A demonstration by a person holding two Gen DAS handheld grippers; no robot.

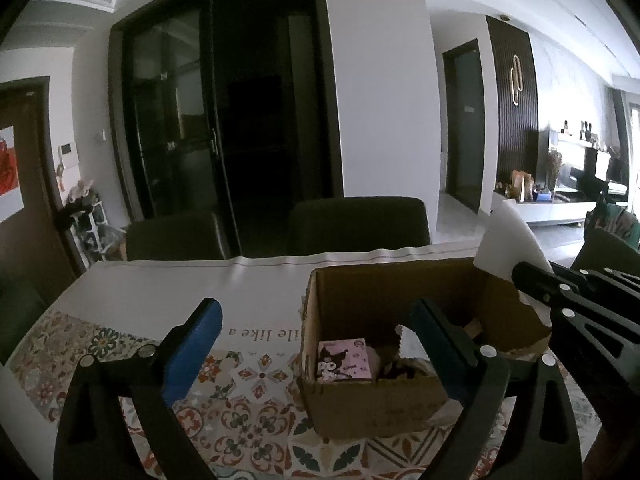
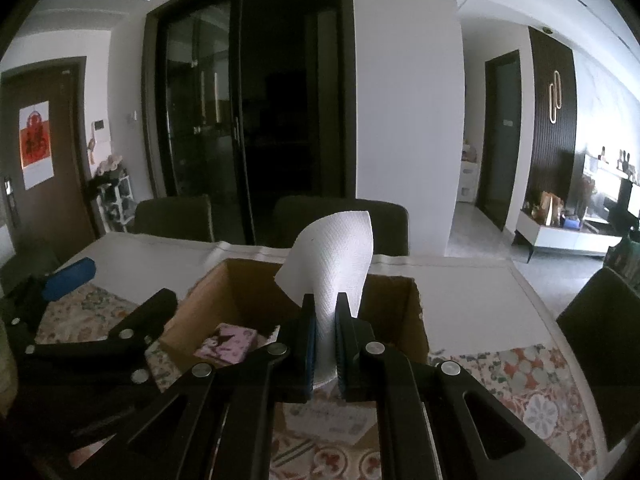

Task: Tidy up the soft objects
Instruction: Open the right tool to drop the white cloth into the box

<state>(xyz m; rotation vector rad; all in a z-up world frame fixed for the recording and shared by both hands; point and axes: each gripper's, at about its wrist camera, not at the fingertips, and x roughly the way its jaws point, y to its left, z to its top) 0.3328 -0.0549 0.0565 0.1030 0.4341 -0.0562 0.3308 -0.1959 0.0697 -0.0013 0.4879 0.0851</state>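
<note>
I have the left gripper [image 1: 316,330] with its jaws spread wide and nothing between the blue pads [image 1: 192,350]. It hangs at the near left corner of the box [image 1: 376,400], one pad over the patterned cloth [image 1: 244,392], the other over the box opening.

My right gripper [image 2: 325,320] is closed on a white paper towel [image 2: 332,264]. The pads pinch its lower part and the sheet stands up above the fingertips, curling to the left at the top. From the left wrist view I see the same sheet rising past the box's far right corner, with the right gripper's black fingers under it.

The box is open-topped brown cardboard and sits on the cloth toward the table's near edge. The cloth is tiled in pattern near me and plain white [image 1: 200,284] toward the far edge. Inside the box, against the near left wall, lies a pink packet [image 1: 345,360] printed with a cartoon figure. Beside it I see something dark and a scrap of white; I cannot tell what they are.

Two dark chairs [image 1: 356,220] stand at the table's far edge.
</note>
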